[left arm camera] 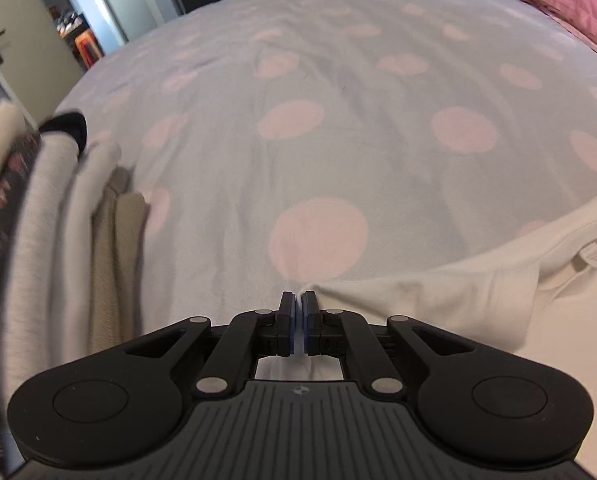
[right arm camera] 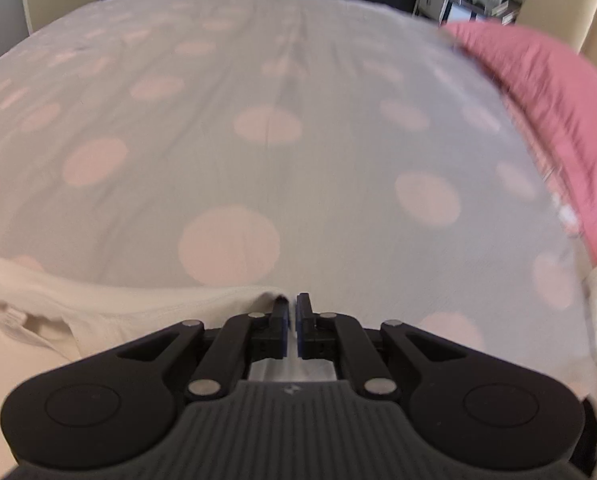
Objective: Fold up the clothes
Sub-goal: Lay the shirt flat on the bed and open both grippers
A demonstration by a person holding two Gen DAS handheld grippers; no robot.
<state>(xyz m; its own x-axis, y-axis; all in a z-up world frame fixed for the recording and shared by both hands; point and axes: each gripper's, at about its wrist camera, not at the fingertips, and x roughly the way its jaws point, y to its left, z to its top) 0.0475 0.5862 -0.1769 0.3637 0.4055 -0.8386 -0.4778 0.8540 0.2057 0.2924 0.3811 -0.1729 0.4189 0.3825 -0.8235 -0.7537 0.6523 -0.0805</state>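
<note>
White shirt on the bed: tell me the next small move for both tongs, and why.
Probably lower the white shirt flat onto the polka-dot bedspread. The left tongs and right tongs are each shut on an end of its top edge, and the collar sags between them.

- bed with white cover, pale pink dots
- cream shirt lying on near edge
- folded clothes stack at left
- pink pillow at right
</note>
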